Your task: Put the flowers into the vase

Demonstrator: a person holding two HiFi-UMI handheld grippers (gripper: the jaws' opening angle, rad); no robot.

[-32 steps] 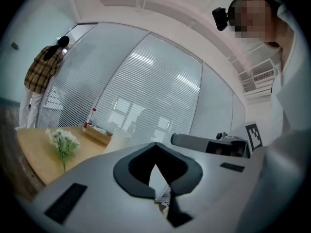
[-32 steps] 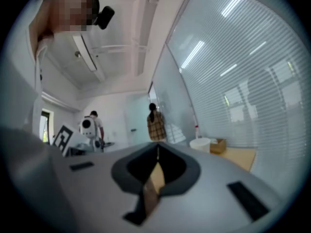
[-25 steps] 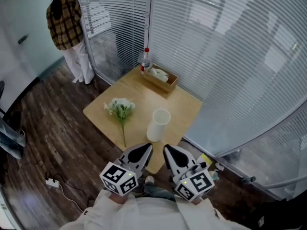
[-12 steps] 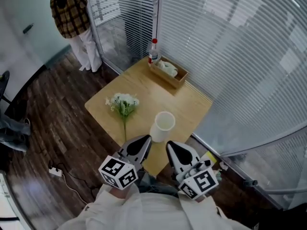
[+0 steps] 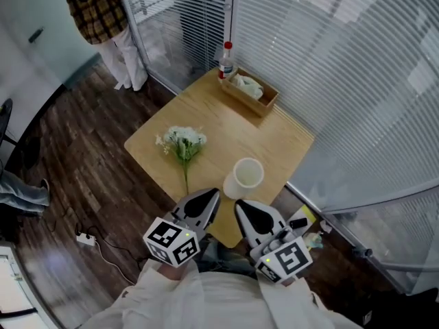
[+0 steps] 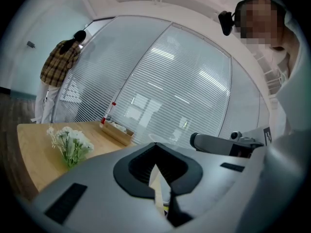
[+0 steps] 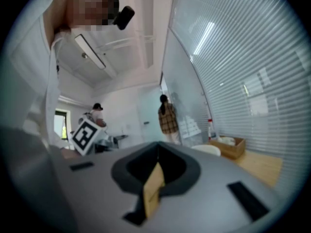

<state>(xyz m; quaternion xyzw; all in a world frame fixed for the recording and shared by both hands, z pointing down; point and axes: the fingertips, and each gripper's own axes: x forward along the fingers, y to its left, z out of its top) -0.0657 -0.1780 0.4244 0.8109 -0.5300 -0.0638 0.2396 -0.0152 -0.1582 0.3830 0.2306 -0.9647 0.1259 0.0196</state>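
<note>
Our two claws hang side by side over the near edge of the desk, both with jaws pressed together on nothing: the left claw and the right claw. Just ahead of the right claw stands the white vase, upright, apart from either claw. Ahead and slightly left of the left claw the flowers lie flat, stem end pointing back toward it and blooms farthest away. We judge the left claw nearer, needing to open and cross the stem.
</note>
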